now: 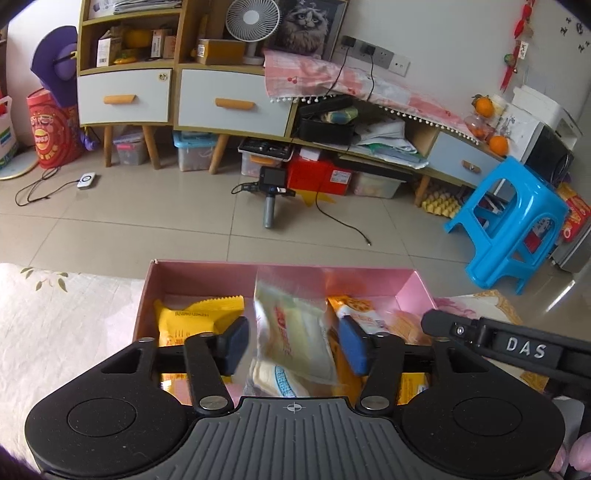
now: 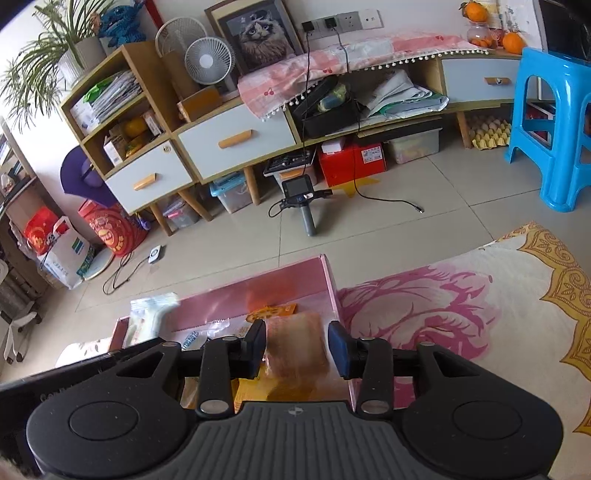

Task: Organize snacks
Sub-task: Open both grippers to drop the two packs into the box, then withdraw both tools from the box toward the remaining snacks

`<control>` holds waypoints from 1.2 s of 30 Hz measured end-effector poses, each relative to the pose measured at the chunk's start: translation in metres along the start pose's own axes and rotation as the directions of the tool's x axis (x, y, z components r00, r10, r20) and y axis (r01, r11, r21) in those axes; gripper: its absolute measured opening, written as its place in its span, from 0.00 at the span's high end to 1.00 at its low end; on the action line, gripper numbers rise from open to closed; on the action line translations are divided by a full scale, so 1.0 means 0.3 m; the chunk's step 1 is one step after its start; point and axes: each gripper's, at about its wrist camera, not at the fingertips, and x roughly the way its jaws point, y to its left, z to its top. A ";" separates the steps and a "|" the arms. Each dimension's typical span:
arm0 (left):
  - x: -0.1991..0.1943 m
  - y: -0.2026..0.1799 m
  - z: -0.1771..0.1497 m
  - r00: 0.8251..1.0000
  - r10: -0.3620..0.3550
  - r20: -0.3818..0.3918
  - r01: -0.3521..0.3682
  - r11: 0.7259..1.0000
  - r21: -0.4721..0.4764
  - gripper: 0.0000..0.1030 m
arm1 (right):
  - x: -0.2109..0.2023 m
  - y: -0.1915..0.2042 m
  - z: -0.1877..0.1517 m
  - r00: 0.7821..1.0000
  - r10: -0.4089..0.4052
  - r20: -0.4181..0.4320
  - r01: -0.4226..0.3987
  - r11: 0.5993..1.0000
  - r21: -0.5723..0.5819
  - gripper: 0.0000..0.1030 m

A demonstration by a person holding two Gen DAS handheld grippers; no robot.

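- Left tool (image 1: 293, 343) hangs parted around a clear, pale-yellow snack bag (image 1: 295, 332) standing lengthwise, pads clear, over the pink cardboard box (image 1: 207, 275).
- Right tool (image 2: 297, 349), also parted, straddles a blurred orange packet (image 2: 295, 347) by the box's right wall.

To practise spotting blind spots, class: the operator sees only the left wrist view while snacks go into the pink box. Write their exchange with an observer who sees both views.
Operator: Is the right gripper pressing on anything?
Observer: No, it is open. A blurred orange packet is between its fingers, with a gap showing.
Operator: What tops the shelf unit?
Observer: A potted plant, beside a blue plush toy.
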 end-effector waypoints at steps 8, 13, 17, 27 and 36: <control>-0.138 0.006 -0.044 1.000 -0.029 0.009 0.029 1.000 0.001 0.27 | -0.120 0.023 -0.027 1.000 0.009 0.013 -0.009 1.000 -0.016 0.39; -0.253 0.006 -0.074 0.999 -0.027 0.020 0.027 0.999 0.047 0.21 | -0.222 0.062 -0.047 1.000 0.007 0.016 -0.006 0.997 -0.072 0.33; -0.337 0.015 -0.108 0.999 -0.031 0.027 0.030 0.998 0.052 0.18 | -0.302 0.093 -0.074 1.000 0.011 0.024 -0.009 0.994 -0.108 0.29; -0.527 0.046 -0.264 1.000 -0.004 0.017 0.002 0.993 0.114 0.12 | -0.430 0.149 -0.237 1.000 -0.015 0.004 0.015 0.989 -0.149 0.18; -0.647 0.153 -0.396 0.996 0.067 0.066 -0.077 0.985 0.151 0.04 | -0.519 0.172 -0.385 0.995 -0.057 0.076 0.078 0.952 -0.297 0.09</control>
